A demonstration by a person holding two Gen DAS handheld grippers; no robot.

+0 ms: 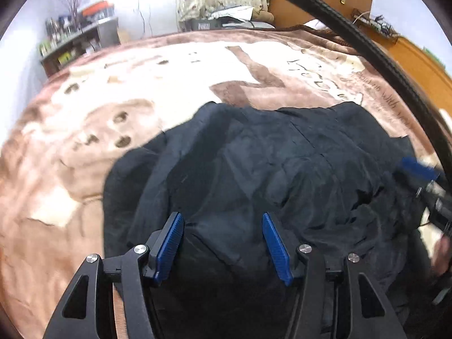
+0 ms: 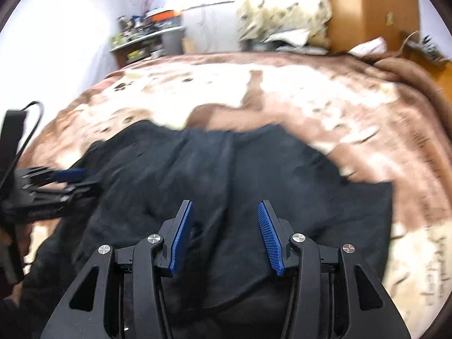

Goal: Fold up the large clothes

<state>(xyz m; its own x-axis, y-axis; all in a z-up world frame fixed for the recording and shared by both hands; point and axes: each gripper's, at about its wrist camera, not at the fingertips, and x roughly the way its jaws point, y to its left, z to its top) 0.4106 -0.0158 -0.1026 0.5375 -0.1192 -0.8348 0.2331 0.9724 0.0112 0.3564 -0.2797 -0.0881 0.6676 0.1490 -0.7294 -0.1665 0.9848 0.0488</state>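
A large black garment (image 1: 268, 175) lies crumpled on a brown and cream blanket (image 1: 141, 90) that covers a bed. My left gripper (image 1: 223, 220) is open and empty, hovering over the garment's near part. The right gripper shows blurred at that view's right edge (image 1: 423, 178). In the right wrist view the same garment (image 2: 226, 169) spreads across the blanket (image 2: 282, 90). My right gripper (image 2: 226, 209) is open and empty above the garment's near middle. The left gripper shows blurred at the left edge of the right wrist view (image 2: 56, 180).
A shelf with bottles and boxes (image 1: 76, 36) stands at the far left wall. A heart-print cloth over a pile of things (image 1: 220, 2) lies beyond the bed. A wooden wardrobe (image 1: 325, 0) and headboard (image 1: 418, 59) stand at the right. A black cable (image 1: 367, 48) crosses the left view.
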